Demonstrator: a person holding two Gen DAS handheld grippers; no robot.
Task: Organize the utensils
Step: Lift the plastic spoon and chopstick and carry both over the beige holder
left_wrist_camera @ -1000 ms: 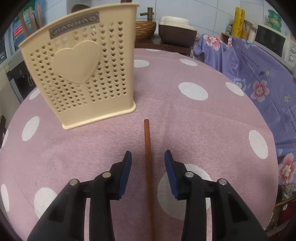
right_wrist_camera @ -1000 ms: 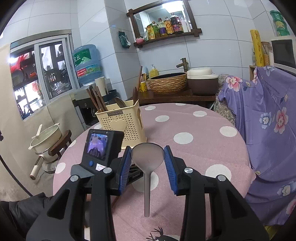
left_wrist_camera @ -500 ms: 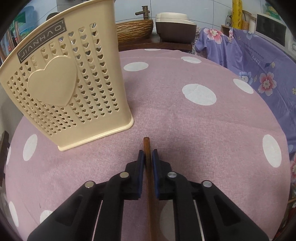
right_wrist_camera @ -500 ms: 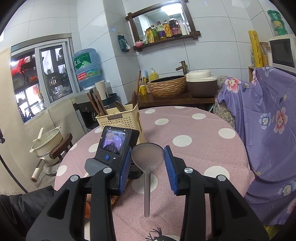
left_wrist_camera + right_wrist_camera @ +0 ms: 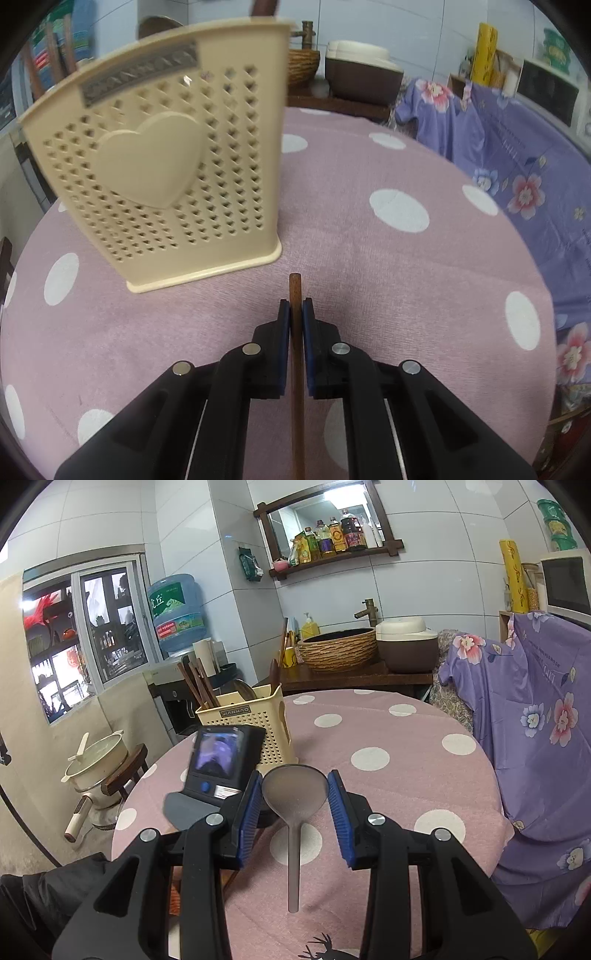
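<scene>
My left gripper [image 5: 295, 308] is shut on a thin brown wooden stick [image 5: 295, 291], whose tip pokes out past the pads just above the pink dotted tablecloth. A cream perforated utensil holder [image 5: 159, 173] with a heart on its front stands just ahead to the left. In the right wrist view my right gripper [image 5: 294, 797] grips the bowl of a grey translucent spoon [image 5: 294, 794] between its blue pads, handle hanging toward me. The same holder [image 5: 255, 720] stands beyond, with several wooden utensils in it.
The left hand's gripper with its small screen [image 5: 218, 760] sits between my right gripper and the holder. The round table [image 5: 406, 746] has a purple flowered cloth [image 5: 535, 716] at its right edge. A pot on a stool [image 5: 98, 757] stands off the left.
My left gripper closed on the wooden stick and has lifted and tilted back, so the holder looks more upright and farther. My right gripper keeps holding the spoon, barely moved.
</scene>
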